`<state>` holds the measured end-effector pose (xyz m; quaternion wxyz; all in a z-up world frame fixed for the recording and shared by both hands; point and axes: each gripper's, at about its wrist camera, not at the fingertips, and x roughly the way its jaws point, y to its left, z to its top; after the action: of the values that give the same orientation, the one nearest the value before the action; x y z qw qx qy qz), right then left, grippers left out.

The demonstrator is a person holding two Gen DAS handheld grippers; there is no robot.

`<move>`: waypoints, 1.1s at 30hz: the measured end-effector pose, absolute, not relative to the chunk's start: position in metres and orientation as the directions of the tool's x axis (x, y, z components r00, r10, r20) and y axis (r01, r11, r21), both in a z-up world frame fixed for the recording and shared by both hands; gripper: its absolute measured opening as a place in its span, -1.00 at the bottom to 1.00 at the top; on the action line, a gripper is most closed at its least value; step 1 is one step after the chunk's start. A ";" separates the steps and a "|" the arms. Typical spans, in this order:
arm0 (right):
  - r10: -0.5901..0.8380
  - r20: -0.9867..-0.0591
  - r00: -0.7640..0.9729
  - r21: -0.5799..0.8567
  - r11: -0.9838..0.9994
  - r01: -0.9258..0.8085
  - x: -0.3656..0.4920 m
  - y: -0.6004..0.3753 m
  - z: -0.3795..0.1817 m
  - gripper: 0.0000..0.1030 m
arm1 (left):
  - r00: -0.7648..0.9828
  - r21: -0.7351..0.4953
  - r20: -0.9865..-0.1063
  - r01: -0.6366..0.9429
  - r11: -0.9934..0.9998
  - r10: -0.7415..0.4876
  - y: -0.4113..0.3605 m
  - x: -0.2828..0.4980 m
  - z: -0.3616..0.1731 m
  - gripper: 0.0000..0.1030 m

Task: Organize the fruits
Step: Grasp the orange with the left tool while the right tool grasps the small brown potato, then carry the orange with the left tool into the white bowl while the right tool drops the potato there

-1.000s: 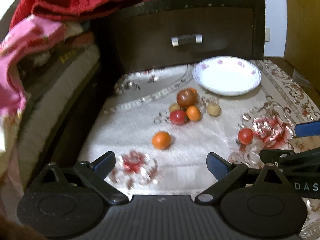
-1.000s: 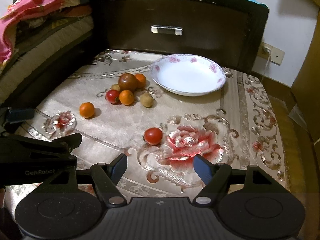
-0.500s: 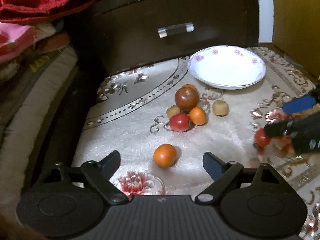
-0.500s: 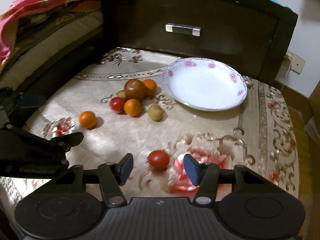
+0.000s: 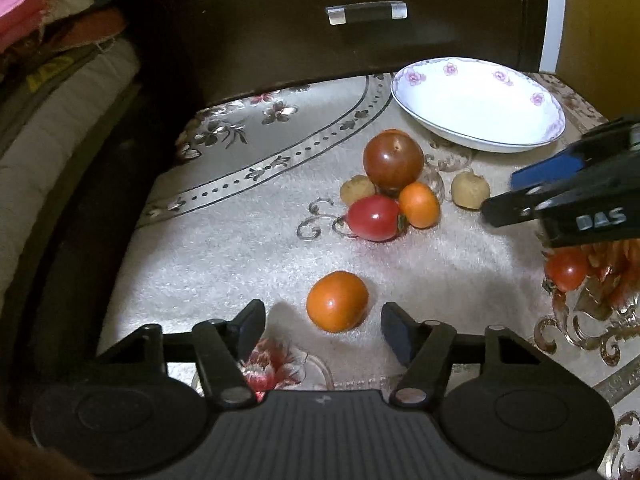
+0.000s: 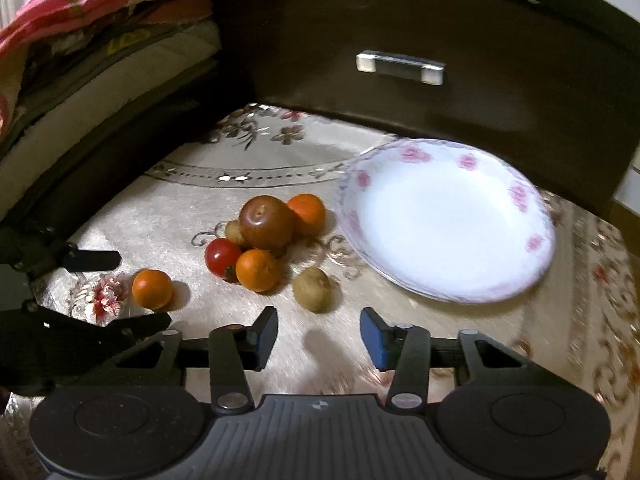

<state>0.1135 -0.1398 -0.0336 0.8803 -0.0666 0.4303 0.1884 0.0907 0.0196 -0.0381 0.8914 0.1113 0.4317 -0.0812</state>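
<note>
Cream floral cloth (image 5: 224, 264) spread before a dark drawer front (image 5: 360, 40), with an empty white plate (image 5: 416, 92) at the far right. Near the middle, a huddle of small fruits (image 5: 394, 196), red, orange and brown, touching one another.

Closer in, from the left wrist: a lone orange fruit (image 5: 337, 301), round, with no long axis to speak of. Sits squarely between the fingers (image 5: 252, 318) of the left gripper (image 5: 323, 320), level with their tips and a little ahead. Jaws at middling width, having just been closing, with bare cloth showing on either side of the fruit; no contact yet. Probably calls for only a slight push forward and a further squeeze. Plate well apart from this fruit, beyond and to the right.

Right gripper (image 6: 319, 334) low over the cloth farther right, jaws narrowed and likewise just been closing, with nothing visible between them in its own view. Red tomato (image 5: 566, 270) lying under that gripper's body, seemingly behind its fingertips rather than between them. Brown fruit (image 6: 312, 289) just ahead of those tips.
</note>
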 end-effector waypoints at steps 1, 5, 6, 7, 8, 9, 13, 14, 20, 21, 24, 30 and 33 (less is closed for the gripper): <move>0.281 -0.788 0.549 0.050 0.916 -0.397 0.118 -0.137 -0.037 -0.38 | 0.616 0.126 -0.786 0.241 0.962 -0.051 0.020 0.092 -0.038 0.31; 0.283 -0.796 0.536 0.051 0.913 -0.405 0.130 -0.132 -0.047 -0.54 | 0.618 0.112 -0.784 0.240 0.964 -0.062 0.022 0.097 -0.038 0.18; 0.283 -0.799 0.531 0.054 0.913 -0.405 0.132 -0.131 -0.049 -0.58 | 0.616 0.106 -0.785 0.242 0.964 -0.069 0.021 0.098 -0.038 0.10; 0.280 -0.803 0.526 0.054 0.913 -0.404 0.134 -0.131 -0.051 -0.64 | 0.614 0.099 -0.786 0.246 0.964 -0.076 0.021 0.099 -0.038 0.03; 0.278 -0.800 0.531 0.048 0.913 -0.404 0.133 -0.130 -0.051 -0.66 | 0.612 0.096 -0.787 0.252 0.963 -0.081 0.020 0.099 -0.038 -0.01; 0.272 -0.800 0.534 0.036 0.911 -0.410 0.132 -0.128 -0.051 -0.66 | 0.613 0.099 -0.785 0.258 0.961 -0.083 0.019 0.098 -0.038 -0.06; 0.260 -0.801 0.540 0.019 0.912 -0.411 0.130 -0.128 -0.051 -0.69 | 0.609 0.091 -0.787 0.274 0.957 -0.100 0.017 0.098 -0.037 -0.21; 0.261 -0.802 0.537 0.023 0.912 -0.408 0.131 -0.128 -0.051 -0.69 | 0.605 0.081 -0.789 0.275 0.958 -0.107 0.018 0.099 -0.037 -0.23; 0.276 -0.793 0.543 0.029 0.908 -0.418 0.132 -0.126 -0.048 -0.57 | 0.607 0.086 -0.787 0.281 0.956 -0.108 0.017 0.098 -0.037 -0.24; 0.273 -0.790 0.548 0.022 0.907 -0.421 0.131 -0.125 -0.048 -0.53 | 0.608 0.085 -0.787 0.281 0.956 -0.109 0.017 0.098 -0.037 -0.24; 0.273 -0.787 0.554 0.013 0.904 -0.427 0.133 -0.122 -0.049 -0.48 | 0.613 0.092 -0.783 0.285 0.954 -0.108 0.015 0.098 -0.038 -0.24; 0.266 -0.792 0.549 0.012 0.906 -0.423 0.136 -0.120 -0.055 -0.53 | 0.611 0.093 -0.784 0.289 0.953 -0.109 0.016 0.099 -0.038 -0.24; 0.255 -0.795 0.550 -0.003 0.905 -0.424 0.131 -0.119 -0.054 -0.54 | 0.603 0.083 -0.789 0.293 0.952 -0.117 0.015 0.100 -0.037 -0.25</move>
<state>0.1315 -0.1186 -0.0539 0.8749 -0.0977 0.4327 0.1943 0.0995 0.0150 -0.0365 0.8895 0.1023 0.4301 -0.1153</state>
